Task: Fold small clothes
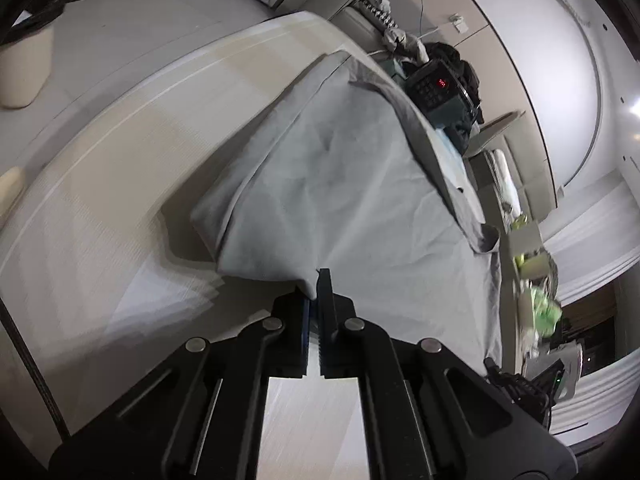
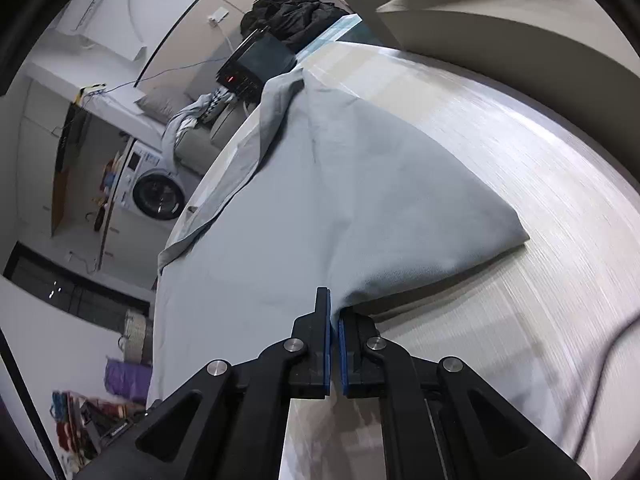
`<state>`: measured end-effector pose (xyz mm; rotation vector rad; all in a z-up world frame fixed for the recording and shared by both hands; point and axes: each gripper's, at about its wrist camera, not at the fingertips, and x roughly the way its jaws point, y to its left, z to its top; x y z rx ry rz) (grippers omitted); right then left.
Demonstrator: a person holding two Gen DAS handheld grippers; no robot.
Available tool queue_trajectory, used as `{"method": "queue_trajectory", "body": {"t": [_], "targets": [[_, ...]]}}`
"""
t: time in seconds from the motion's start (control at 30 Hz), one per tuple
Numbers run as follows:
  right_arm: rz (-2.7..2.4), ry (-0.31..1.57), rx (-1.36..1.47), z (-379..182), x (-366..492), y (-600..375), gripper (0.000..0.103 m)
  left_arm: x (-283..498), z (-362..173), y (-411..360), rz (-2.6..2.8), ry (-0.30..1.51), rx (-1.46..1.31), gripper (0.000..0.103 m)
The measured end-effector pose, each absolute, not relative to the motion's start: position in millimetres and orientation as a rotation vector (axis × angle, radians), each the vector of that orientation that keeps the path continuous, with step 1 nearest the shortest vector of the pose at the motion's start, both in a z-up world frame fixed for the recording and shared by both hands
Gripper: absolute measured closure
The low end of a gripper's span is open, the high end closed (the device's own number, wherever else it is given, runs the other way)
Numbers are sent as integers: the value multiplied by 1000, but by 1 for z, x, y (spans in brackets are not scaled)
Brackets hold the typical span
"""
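A: Where is the garment?

B: The pale grey-blue cotton garment (image 1: 344,184) lies spread on the pale, wood-grained worktop (image 1: 120,168), with its far part draped over the worktop's far edge. In the right wrist view the same garment (image 2: 320,208) covers the left half of the worktop (image 2: 520,240), one folded corner pointing right.

A: And the left hand-held gripper (image 1: 314,280)?

B: Its black fingers are pressed together, pinching the near edge of the cloth, which bunches up right at the tips.

A: The right hand-held gripper (image 2: 334,308)?

B: Much the same: the blue-padded fingers (image 2: 327,320) are closed on the near edge, and the fabric rises into a small ridge where they bite.

A: What is behind the worktop?

B: A dark box with a red lit display (image 2: 256,64) stands at the far end, with a heap of black clothing (image 2: 292,16) just behind it. Farther off, at the left of the right wrist view, is a white front-loading washing machine (image 2: 154,188).
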<state>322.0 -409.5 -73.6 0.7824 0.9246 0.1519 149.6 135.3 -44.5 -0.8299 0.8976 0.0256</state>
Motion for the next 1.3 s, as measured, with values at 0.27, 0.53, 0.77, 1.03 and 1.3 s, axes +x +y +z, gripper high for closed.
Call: {"method": "queue_trajectory", "body": {"t": [0.27, 0.53, 0.77, 1.03, 1.3], "targets": [[168, 916, 743, -74, 217, -424, 100, 67, -44, 127, -18, 962, -748, 102], [115, 920, 554, -37, 198, -443, 86, 40, -18, 147, 25, 972, -639, 88], [210, 761, 479, 10, 247, -426, 48, 80, 15, 153, 11, 851, -618, 38], [239, 955, 583, -38, 388, -388, 40, 220, 3, 117, -92, 925, -674, 24], [260, 1009, 699, -62, 473, -379, 86, 321, -21, 92, -170, 999, -687, 24]]}}
